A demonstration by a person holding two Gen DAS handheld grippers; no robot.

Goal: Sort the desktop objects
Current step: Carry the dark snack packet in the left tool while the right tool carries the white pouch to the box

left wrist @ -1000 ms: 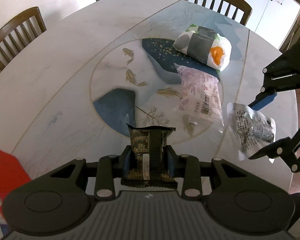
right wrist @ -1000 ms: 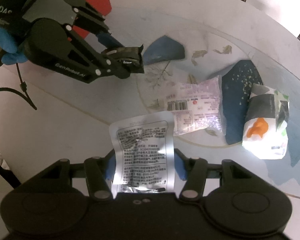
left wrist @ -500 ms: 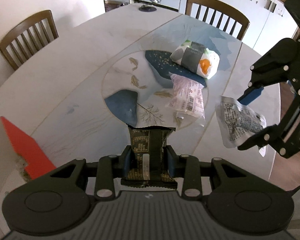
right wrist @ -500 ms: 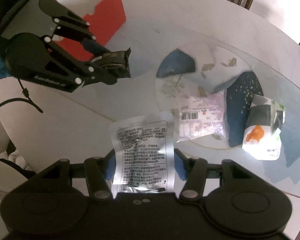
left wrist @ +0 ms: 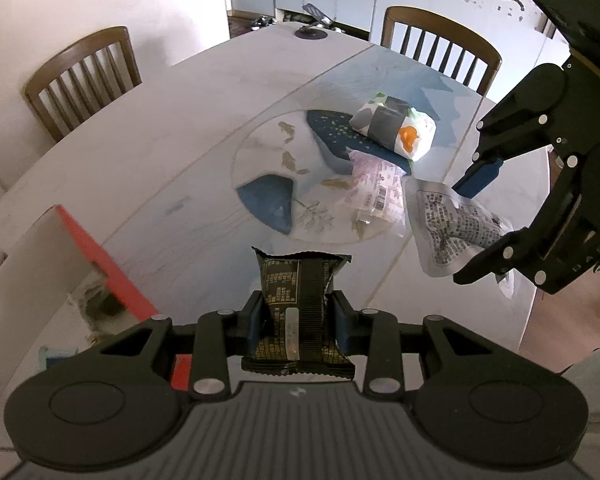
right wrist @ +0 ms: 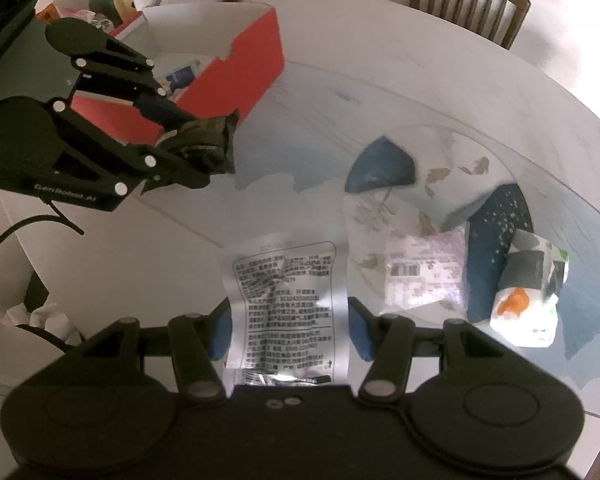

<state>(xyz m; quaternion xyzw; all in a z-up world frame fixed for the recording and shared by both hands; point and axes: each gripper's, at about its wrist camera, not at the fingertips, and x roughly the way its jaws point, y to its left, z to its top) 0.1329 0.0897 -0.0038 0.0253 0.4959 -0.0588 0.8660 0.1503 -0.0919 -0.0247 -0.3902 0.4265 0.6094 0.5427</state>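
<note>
Above the table (left wrist: 148, 128), the left gripper (left wrist: 298, 314) clamps a dark snack packet (left wrist: 300, 300) and the right gripper (right wrist: 288, 324) a silver foil pouch (right wrist: 284, 300); neither is sorted yet. At one o'clock a pale purple packet (right wrist: 424, 272) and a white wrapped pack (right wrist: 530, 292) remain. At eleven o'clock the red-and-white box (right wrist: 236, 72) already holds something, with nothing barring the way.
</note>
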